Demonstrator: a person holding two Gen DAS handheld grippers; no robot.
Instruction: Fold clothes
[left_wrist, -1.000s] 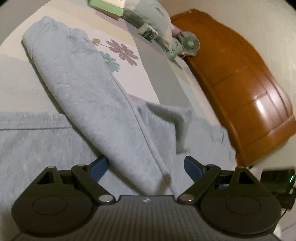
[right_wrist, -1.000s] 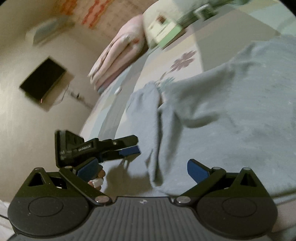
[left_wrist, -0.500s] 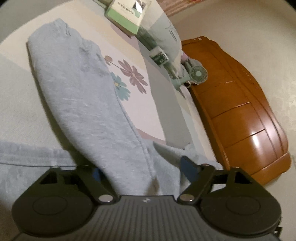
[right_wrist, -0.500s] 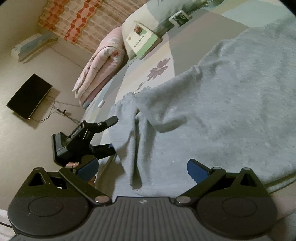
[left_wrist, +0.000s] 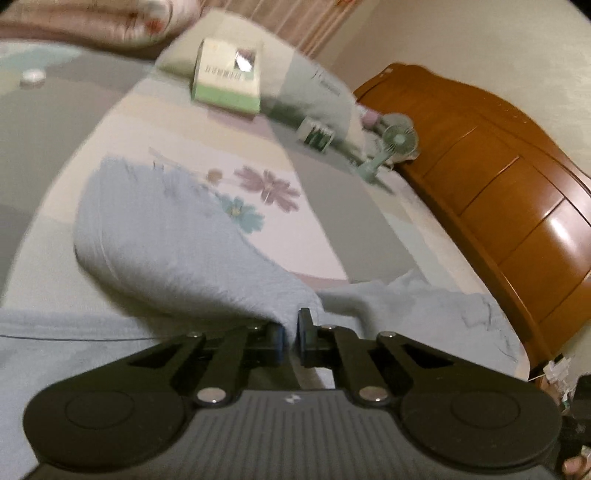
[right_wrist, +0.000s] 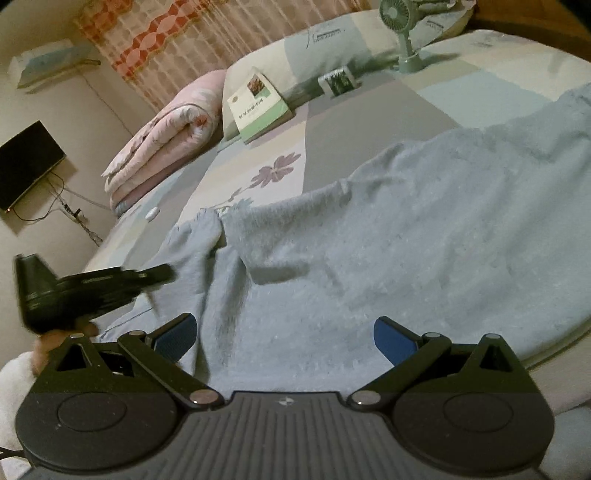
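Observation:
A light grey-blue fleece sweatshirt lies spread on the bed. In the left wrist view its sleeve runs from the cuff at upper left down to my left gripper. That gripper's jaws are closing tight, with the pads pinching the sleeve fabric near the shoulder. The right wrist view shows the left gripper at the left edge of the garment, blurred, with a hand behind it. My right gripper hovers open just above the sweatshirt's near part, with nothing pinched between its blue pads.
The bed sheet has floral and grey patches. A book, a small box and a green desk fan sit by the pillows, with a folded pink quilt at far left. A wooden headboard borders the right side.
The left jaws went from wide open around the sleeve to pinched shut on it, and the left gripper rose. The right gripper shifted a little over the garment and stayed open.

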